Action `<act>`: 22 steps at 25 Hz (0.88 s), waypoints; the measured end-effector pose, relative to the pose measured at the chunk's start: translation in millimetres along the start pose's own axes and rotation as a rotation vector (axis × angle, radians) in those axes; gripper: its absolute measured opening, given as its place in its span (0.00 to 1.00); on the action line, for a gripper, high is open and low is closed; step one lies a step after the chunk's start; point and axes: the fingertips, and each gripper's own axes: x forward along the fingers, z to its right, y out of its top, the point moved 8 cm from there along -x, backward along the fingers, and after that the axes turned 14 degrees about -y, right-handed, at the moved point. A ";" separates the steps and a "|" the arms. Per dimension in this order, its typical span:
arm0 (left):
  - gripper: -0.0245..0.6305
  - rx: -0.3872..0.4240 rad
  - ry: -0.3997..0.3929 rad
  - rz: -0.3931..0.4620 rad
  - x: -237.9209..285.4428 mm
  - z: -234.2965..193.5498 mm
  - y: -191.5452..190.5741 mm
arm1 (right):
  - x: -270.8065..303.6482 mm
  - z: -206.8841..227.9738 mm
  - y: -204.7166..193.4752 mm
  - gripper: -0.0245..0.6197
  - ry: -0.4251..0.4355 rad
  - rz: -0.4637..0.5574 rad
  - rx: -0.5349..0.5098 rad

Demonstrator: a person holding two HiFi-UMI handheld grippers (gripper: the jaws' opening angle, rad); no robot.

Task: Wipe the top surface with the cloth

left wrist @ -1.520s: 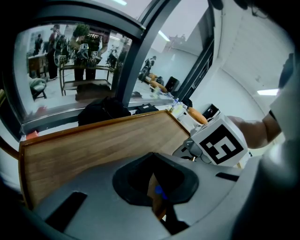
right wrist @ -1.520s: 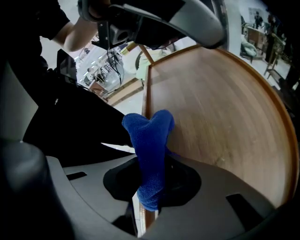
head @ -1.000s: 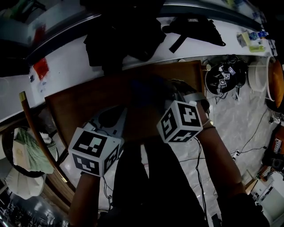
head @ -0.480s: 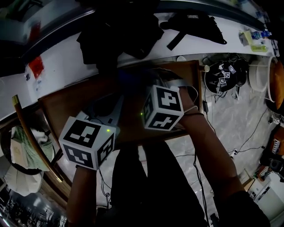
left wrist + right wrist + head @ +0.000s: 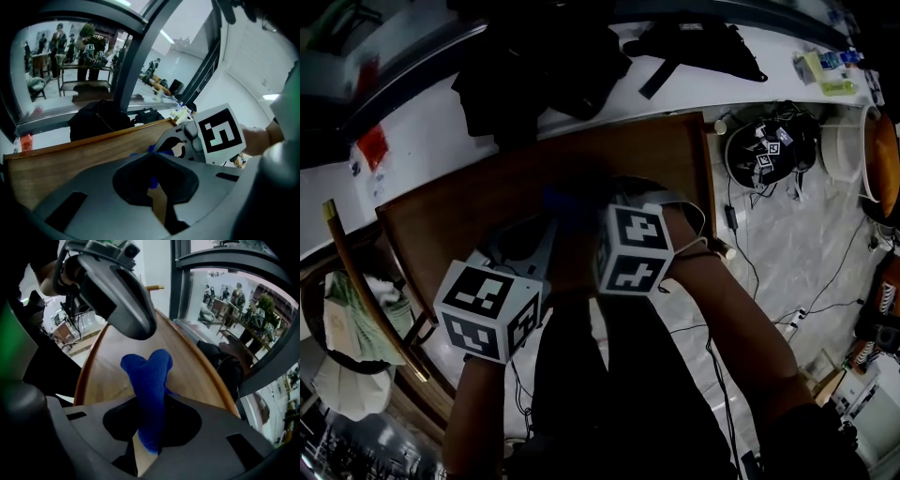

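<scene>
Right gripper (image 5: 150, 401): clamped on the cloth (image 5: 149, 369), whose free end sticks out past the jaws.
Left gripper (image 5: 152, 151): jaws together, nothing held; it sits just beside the right one.
Cloth position: over the middle of the table (image 5: 459, 220).
Progress: judged mid-wipe. The wood shows no dirt or streaks, so what is wiped and what is left cannot be told apart.
Hidden: whether the cloth touches the wood is unclear. The head view is dark, the jaw tips are dim there, and the cubes and arms cover the table's near edge.

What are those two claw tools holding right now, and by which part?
The right gripper pinches the blue cloth near one end; the left gripper holds nothing.
</scene>
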 end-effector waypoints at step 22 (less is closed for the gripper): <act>0.05 -0.006 -0.041 -0.043 2.1 25.6 -33.4 | -37.3 -106.7 -36.6 0.18 0.345 -0.087 0.059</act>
